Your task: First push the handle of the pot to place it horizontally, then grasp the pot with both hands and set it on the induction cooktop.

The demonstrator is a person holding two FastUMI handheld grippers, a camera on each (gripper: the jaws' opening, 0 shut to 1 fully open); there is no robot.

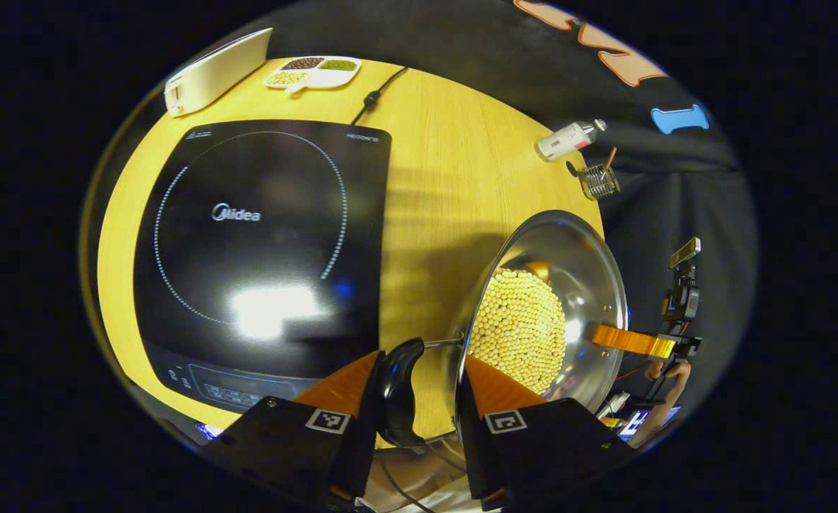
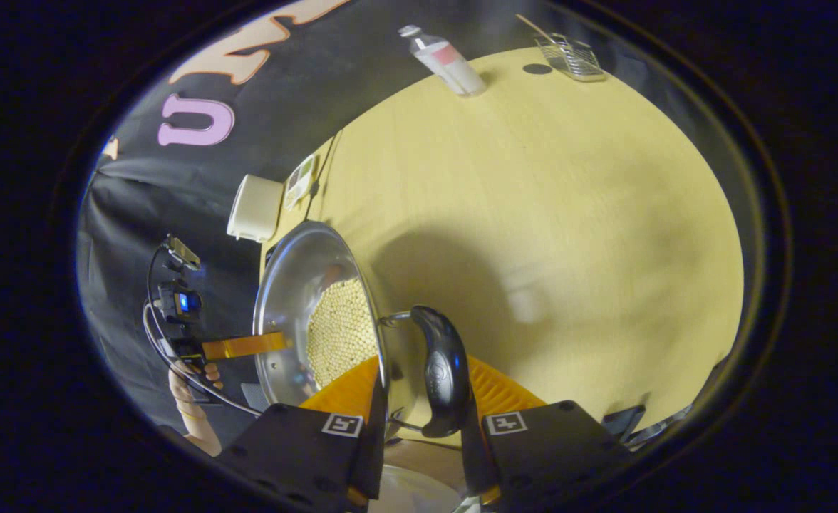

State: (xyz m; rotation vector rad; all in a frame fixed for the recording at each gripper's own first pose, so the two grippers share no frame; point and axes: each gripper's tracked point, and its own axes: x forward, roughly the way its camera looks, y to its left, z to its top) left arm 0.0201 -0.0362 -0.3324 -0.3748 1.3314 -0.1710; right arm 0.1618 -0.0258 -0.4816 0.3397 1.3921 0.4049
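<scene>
Aloft beside the black glass induction cooktop: shiny steel pot of pale beans, tilted above the wooden table, left gripper and right gripper each clamped around a black side handle.

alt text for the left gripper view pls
The left gripper straddles the rim of a steel pot of pale beans beside its black handle, the pot tilted over a wooden table. A black induction cooktop lies to the left.

Left tongs with black blocky bodies, square coded tags, small screws, right tongs alike, black cable looping behind the far rig
</scene>
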